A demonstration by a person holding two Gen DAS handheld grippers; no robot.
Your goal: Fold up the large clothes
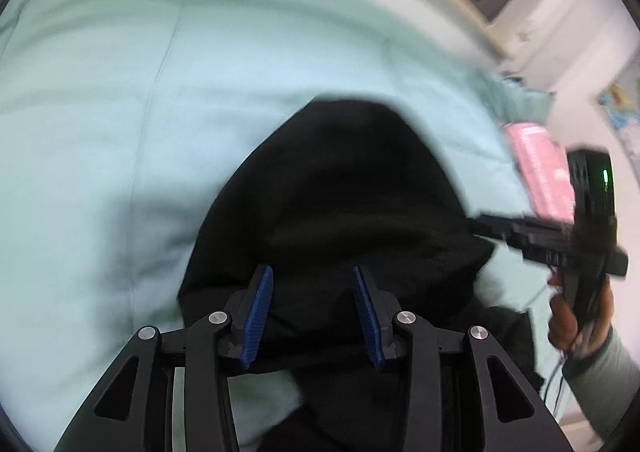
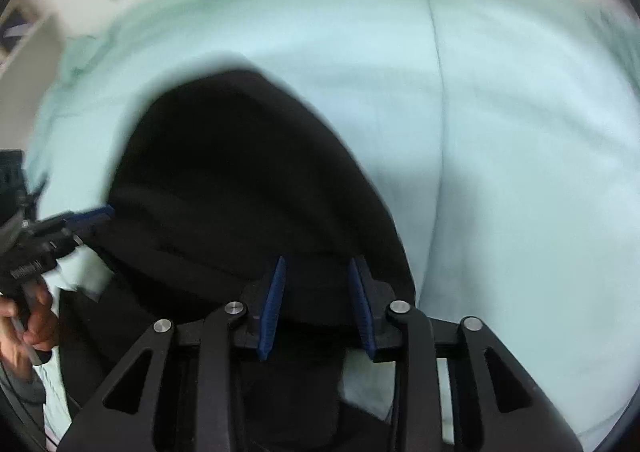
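Black fabric fills the space between both sets of blue pads. Nearest in the left wrist view, the left gripper point(image 1: 313, 312) points down at a black garment point(image 1: 336, 188), and its jaws stand partly apart with a fold of the dark cloth bunched between them. Whether the pads actually press on the cloth I cannot tell, since black on black hides the contact. In the right wrist view the right gripper point(image 2: 318, 306) is set the same way, jaws a little narrower, dark cloth lying between the blue pads point(image 2: 273, 308); here too I cannot tell if it is pinched.

The garment lies humped on a pale mint bedsheet point(image 1: 100, 156), its rounded far edge reaching toward the middle of the bed, with a thick fold running across it just past the fingertips. Each gripper appears at the side of the other's view, beside the garment's edge, held by a hand point(image 1: 576, 316) with a grey sleeve point(image 1: 608, 368) behind it.

Further off on the right of the left wrist view, something pink point(image 1: 540, 172) lies at the edge of the sheet. Beyond it stands a pale wall point(image 1: 576, 32). Everything is motion-blurred.
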